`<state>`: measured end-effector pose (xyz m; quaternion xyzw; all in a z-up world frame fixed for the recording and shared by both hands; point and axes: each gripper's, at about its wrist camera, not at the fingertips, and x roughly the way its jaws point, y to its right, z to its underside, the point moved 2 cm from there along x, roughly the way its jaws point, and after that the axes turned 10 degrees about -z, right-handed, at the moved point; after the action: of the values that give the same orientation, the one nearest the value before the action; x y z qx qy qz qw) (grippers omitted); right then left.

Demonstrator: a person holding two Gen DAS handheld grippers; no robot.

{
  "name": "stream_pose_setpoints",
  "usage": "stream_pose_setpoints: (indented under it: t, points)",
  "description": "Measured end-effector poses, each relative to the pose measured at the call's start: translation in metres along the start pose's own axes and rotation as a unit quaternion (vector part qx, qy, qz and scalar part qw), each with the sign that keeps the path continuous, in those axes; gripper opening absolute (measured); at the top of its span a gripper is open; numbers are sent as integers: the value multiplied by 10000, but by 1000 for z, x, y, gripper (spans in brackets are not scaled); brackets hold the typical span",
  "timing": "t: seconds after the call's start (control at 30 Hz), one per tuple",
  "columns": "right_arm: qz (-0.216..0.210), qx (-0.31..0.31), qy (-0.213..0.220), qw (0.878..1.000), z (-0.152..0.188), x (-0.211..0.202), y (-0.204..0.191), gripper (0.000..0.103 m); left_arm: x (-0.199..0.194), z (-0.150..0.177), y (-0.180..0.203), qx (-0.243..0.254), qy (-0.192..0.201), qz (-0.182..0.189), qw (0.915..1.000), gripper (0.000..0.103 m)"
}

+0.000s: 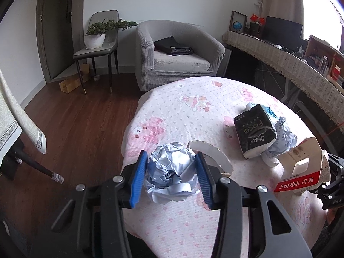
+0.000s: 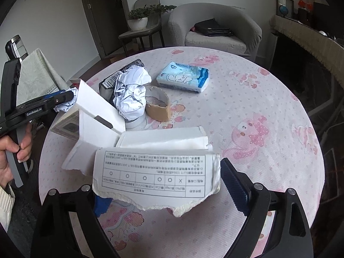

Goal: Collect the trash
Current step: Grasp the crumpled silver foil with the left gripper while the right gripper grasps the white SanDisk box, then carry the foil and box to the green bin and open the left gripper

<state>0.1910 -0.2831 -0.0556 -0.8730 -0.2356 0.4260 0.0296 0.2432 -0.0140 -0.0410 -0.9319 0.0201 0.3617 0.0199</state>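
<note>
My right gripper (image 2: 159,190) held a torn white cardboard box (image 2: 157,178) with a printed table on its flap, over the round table covered in a pink cartoon-print cloth (image 2: 258,111). One blue pad showed at the box's right; the other was mostly hidden behind it. Beyond sat a torn brown cardboard tape ring (image 2: 160,107), touching a crumpled white paper ball (image 2: 131,92). A blue-and-white tissue pack (image 2: 183,76) lay further back, apart. At left, my left gripper (image 2: 64,101) pinched another crumpled paper wad (image 2: 68,103).
</note>
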Motion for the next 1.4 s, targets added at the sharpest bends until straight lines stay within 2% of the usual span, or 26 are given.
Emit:
stream_pose_setpoints:
  t: [0.1,0.17,0.2,0.33,0.47,0.67,0.9,1.17,1.4]
  points:
    - [36,-21,3,10000,-3,3,0,91,-1,1,0,-23,14,22,10000,46]
    - [46,-58,28,10000,-5,2,-3,84,-2,1,-1,-72,-1,33,10000,46]
    - [46,-60,22,10000,-6,2,-4,76,-3,2,0,-67,-7,24,10000,46]
    - [142,-47,46,9999,-8,-2,-7,76,-11,4,-1,-50,8,-45,10000,46]
    - [375,-38,362,9986,-15,-23,-8,76,-24,6,-1,-74,62,-209,9997,46]
    - [668,35,1113,9915,-28,-66,-13,76,-46,11,-4,-51,142,-336,9993,46]
    - [212,-38,1477,9888,-45,-78,-48,76,-68,21,-24,-148,180,-550,9982,46]
    - [-236,-533,1450,9877,-58,-60,-108,76,-73,33,-62,-491,92,-744,9960,46]
    - [-579,-862,1403,9847,-62,-45,-148,76,-67,48,-96,-682,-62,-1058,9920,46]
